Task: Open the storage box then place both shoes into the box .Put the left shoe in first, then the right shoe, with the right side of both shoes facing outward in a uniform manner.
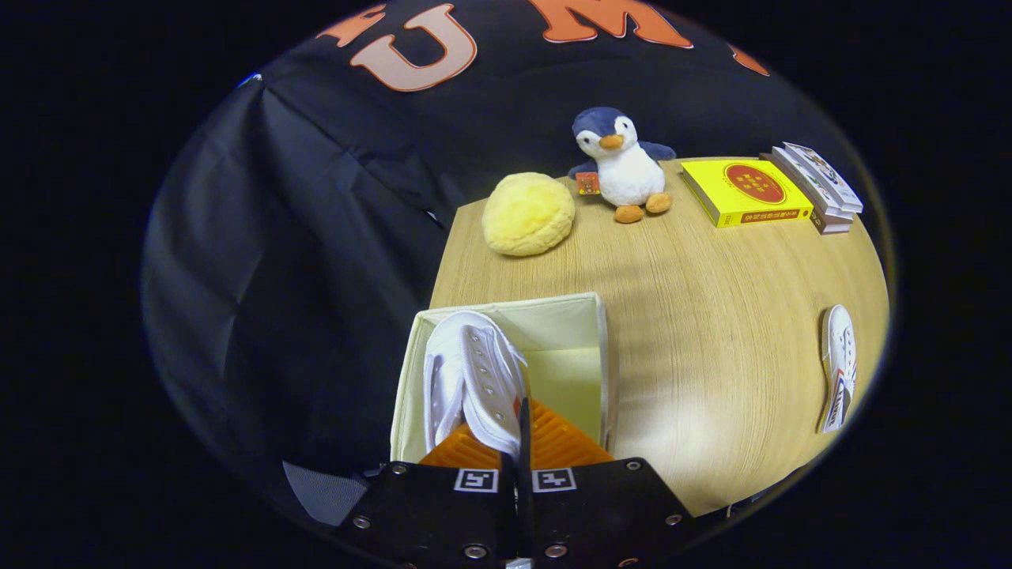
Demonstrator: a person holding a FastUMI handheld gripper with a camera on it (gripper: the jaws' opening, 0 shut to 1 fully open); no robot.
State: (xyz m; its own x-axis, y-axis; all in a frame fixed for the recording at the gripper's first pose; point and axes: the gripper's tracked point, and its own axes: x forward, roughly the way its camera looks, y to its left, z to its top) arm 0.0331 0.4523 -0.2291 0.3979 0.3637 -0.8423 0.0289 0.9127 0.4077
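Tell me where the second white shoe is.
The loose white canvas shoe lies on the wooden table, far right of the open cream fabric box, nearer than the yellow book.

1. The gripper [518,442] fingers are pressing together on a white shoe [473,379]; I am losing its heel end behind the fingers.
2. The shoe is hiding part of the storage box [553,316] interior, and the fingers are covering its near wall.
3. The second shoe [838,363] is distorting near the table [696,332] edge; I cannot tell which foot it fits.
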